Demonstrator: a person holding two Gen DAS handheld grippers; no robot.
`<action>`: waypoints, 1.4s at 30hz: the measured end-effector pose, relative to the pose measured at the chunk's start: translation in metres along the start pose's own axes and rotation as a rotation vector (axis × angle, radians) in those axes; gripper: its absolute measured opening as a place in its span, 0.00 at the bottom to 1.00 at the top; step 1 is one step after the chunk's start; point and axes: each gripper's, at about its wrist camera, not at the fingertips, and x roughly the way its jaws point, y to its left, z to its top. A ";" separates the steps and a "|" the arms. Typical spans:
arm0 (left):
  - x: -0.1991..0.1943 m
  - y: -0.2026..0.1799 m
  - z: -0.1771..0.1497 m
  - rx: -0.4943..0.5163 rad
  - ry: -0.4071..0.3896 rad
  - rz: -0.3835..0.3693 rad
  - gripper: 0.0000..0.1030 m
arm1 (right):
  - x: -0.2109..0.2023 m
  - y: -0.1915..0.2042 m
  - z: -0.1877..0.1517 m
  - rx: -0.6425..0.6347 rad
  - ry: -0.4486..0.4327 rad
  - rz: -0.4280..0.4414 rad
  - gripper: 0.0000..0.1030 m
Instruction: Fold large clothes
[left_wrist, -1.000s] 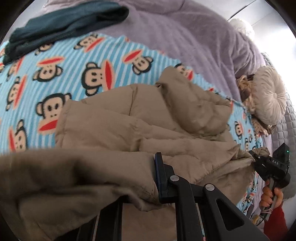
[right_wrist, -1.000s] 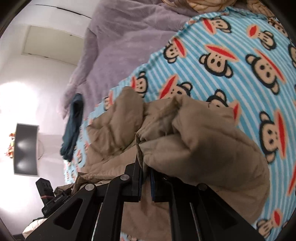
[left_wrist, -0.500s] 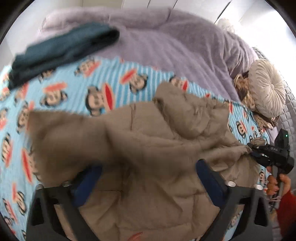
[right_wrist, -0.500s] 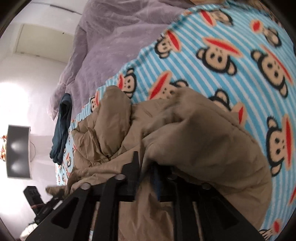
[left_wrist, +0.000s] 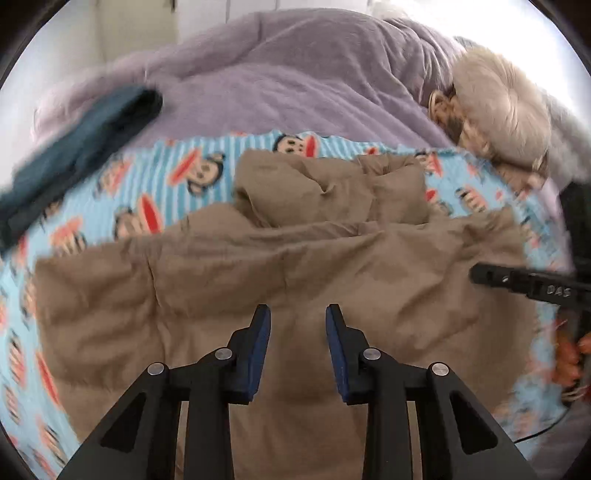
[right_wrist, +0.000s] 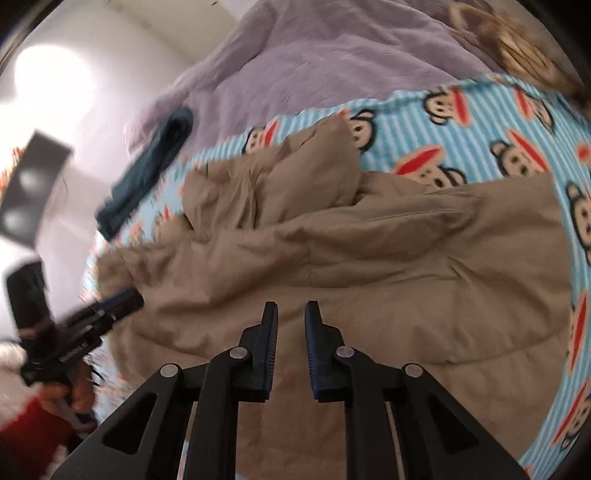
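A second ago both sets of jaws were clamped on folds of the tan coat, with cloth bunched up against the cameras; now the cloth has dropped away from both and lies flat on the bed. The left gripper (left_wrist: 297, 312) has its jaws parted with nothing between them, and they are closing. The right gripper (right_wrist: 290, 308) shows a narrower gap, also empty, also closing. Both hang above the coat (left_wrist: 280, 266), not touching it (half a second ago the left jaws stood far wider).

The coat is a puffy, quilted tan piece, spread across the monkey-print blanket (left_wrist: 173, 173) in blue and white stripes. Its near part lies broad and fairly smooth with soft creases; at the far side a lump of it, hood or sleeve, I cannot tell which, sits folded over on top. One stitched seam runs across the right part in the right wrist view.

Beyond the blanket lies a lilac bedspread (left_wrist: 295, 85) with a dark teal garment (left_wrist: 85, 144) on it at the left, and a round cream cushion (left_wrist: 502, 110) at the right.

The letters "DAS" show in white on the right gripper's black body, seen in the left wrist view. A hand in a red sleeve (right_wrist: 33, 424) holds the left gripper's handle.
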 end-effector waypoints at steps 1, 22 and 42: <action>0.004 0.003 0.001 0.011 -0.015 0.041 0.33 | 0.004 0.000 -0.001 -0.033 -0.010 -0.046 0.16; 0.076 0.072 0.016 -0.112 -0.038 0.089 0.33 | 0.037 -0.139 0.030 0.160 -0.146 -0.218 0.00; 0.080 0.143 0.002 -0.300 -0.065 0.163 0.33 | 0.032 -0.177 0.019 0.342 -0.189 -0.231 0.00</action>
